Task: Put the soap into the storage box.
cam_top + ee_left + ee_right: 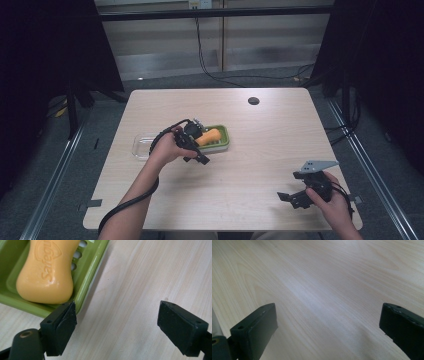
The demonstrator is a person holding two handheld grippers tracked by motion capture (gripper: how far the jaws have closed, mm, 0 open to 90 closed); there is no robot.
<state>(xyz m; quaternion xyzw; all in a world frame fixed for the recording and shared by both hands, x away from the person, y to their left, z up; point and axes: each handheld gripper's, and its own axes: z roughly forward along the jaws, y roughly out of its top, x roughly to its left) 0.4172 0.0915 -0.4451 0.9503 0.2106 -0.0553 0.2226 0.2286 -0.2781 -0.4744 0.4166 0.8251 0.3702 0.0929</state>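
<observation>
Two containers sit near the middle of the light wooden table (260,150): a green soap dish (223,142) holding an orange bar of soap (210,136), and a clear plastic lid or tray (141,145) just beside it on the left. A small black round disc (253,100) lies well apart near the far edge. Cables run across the floor beyond the table.

In the left gripper view the soap (47,272) lies in the slotted dish (87,277), embossed lettering on its top, filling most of the tray. Nothing lies over the soap.

At the dish's near rim hangs the left gripper (192,150), held in the person's left hand (167,147), its cable looping back along the forearm. Its jaws stand wide apart and hold nothing; in its own view one jaw tip sits right at the dish's outer corner, whether touching I cannot tell, and the other is over bare wood.

Near the front right corner of the table is the right gripper (295,197), in the right hand (332,197), grey plate on top. Its jaws are spread wide too, empty, over bare tabletop.
</observation>
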